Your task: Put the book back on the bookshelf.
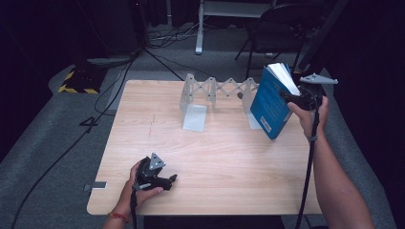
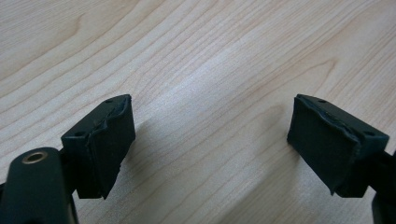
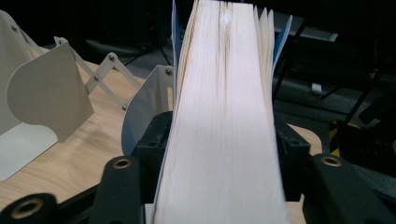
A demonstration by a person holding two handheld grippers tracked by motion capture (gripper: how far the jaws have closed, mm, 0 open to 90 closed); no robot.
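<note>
A blue paperback book (image 1: 268,102) hangs tilted above the table's right edge, its white page block up. My right gripper (image 1: 292,97) is shut on it near the top. In the right gripper view the page edges (image 3: 224,121) run up between the two black jaws, which press on both covers. A white expandable book rack (image 1: 217,90) with metal end plates stands at the back of the table, just left of the book. My left gripper (image 1: 168,181) rests low over the table's front left, open, with bare wood between its pads (image 2: 112,140).
The light wooden table (image 1: 215,157) ends just right of the book. Behind it stand a dark folding chair (image 1: 282,28) and a white frame leg (image 1: 199,28). Cables (image 1: 110,90) cross the grey floor at the left, near a yellow-black striped base (image 1: 76,83).
</note>
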